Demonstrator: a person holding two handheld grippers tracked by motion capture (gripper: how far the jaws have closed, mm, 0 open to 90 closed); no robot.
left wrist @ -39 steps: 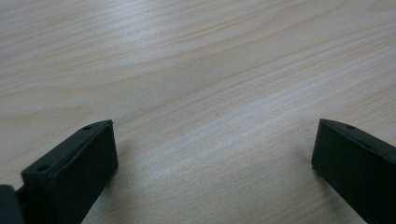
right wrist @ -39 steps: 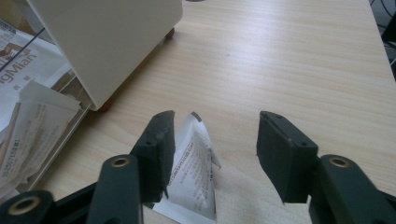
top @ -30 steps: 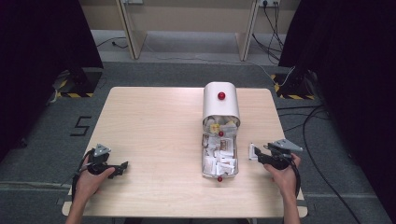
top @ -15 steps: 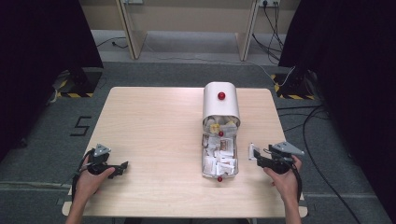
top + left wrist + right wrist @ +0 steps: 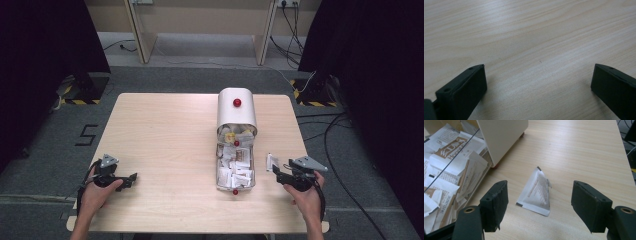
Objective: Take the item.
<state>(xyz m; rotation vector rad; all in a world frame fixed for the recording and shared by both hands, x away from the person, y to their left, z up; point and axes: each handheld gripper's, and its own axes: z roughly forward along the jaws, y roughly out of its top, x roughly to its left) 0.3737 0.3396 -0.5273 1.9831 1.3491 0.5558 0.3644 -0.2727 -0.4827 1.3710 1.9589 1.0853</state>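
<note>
Your right gripper [image 5: 539, 202] has just been opening its fingers; the white sachet [image 5: 535, 192] lies flat on the counter [image 5: 165, 140] between them, untouched, just beside the clear box [image 5: 235, 167] of sachets. Your left gripper [image 5: 537, 87] rests open over bare wood.

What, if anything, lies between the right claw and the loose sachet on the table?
Nothing visible: the sachet lies flat on bare table, just ahead of the open right claw, beside the clear sachet box.
</note>
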